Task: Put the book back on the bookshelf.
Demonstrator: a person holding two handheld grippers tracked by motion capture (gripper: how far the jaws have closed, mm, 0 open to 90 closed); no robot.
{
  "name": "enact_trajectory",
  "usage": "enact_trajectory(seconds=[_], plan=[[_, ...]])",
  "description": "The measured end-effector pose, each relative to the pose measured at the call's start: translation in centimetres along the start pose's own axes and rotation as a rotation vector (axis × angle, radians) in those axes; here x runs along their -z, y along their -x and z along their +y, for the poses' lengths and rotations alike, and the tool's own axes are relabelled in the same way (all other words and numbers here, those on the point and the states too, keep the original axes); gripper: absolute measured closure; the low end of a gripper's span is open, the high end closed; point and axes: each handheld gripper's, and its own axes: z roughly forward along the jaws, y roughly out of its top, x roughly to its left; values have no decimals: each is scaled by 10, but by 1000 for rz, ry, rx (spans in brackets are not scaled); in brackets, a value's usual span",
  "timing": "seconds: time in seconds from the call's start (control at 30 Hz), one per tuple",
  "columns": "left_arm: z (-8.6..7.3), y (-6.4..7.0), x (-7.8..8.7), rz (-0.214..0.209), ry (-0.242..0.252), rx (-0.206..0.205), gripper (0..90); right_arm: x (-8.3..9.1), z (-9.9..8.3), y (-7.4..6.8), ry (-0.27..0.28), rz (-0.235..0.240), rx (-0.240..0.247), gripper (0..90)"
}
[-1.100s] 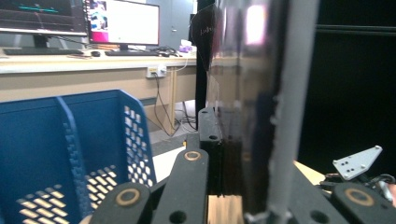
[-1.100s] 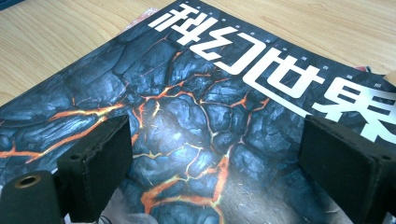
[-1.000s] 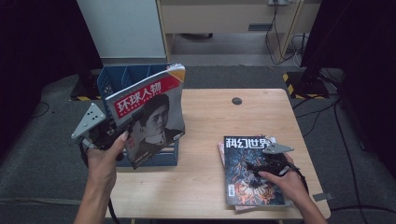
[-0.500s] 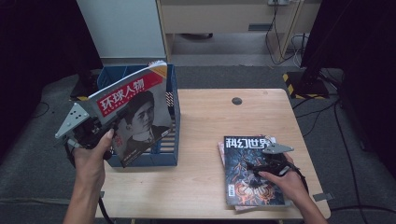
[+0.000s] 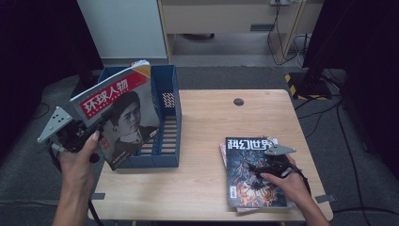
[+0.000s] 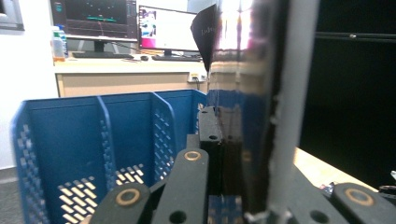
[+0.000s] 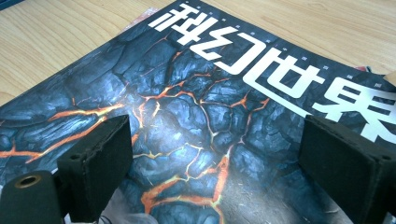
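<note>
A magazine with a red title band and a portrait cover (image 5: 120,115) hangs tilted above the left part of the blue file rack (image 5: 169,117). My left gripper (image 5: 94,136) is shut on its lower left edge. In the left gripper view the magazine (image 6: 254,116) stands edge-on between the jaws of the left gripper (image 6: 238,172), with the rack (image 6: 93,135) behind. A dark lava-cover magazine (image 5: 251,183) tops a small stack at the table's front right. My right gripper (image 5: 258,169) rests over it, open; the cover (image 7: 210,93) lies between the spread pads (image 7: 100,163).
A small black disc (image 5: 238,101) lies near the wooden table's (image 5: 207,122) far edge. A white cabinet (image 5: 124,28) stands behind the rack. Cables run on the floor at the right. A desk with monitors (image 6: 163,30) shows far off.
My left gripper has carried the portrait magazine leftward, from the rack's right side toward its left. The right gripper and lava magazine have stayed put.
</note>
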Motion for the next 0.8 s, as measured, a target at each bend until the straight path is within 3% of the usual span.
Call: enact_trajectory(seconds=[0.8], plan=[[10,-26,43,77,25,-2,863,0,0,0,-1,-1,0,103]])
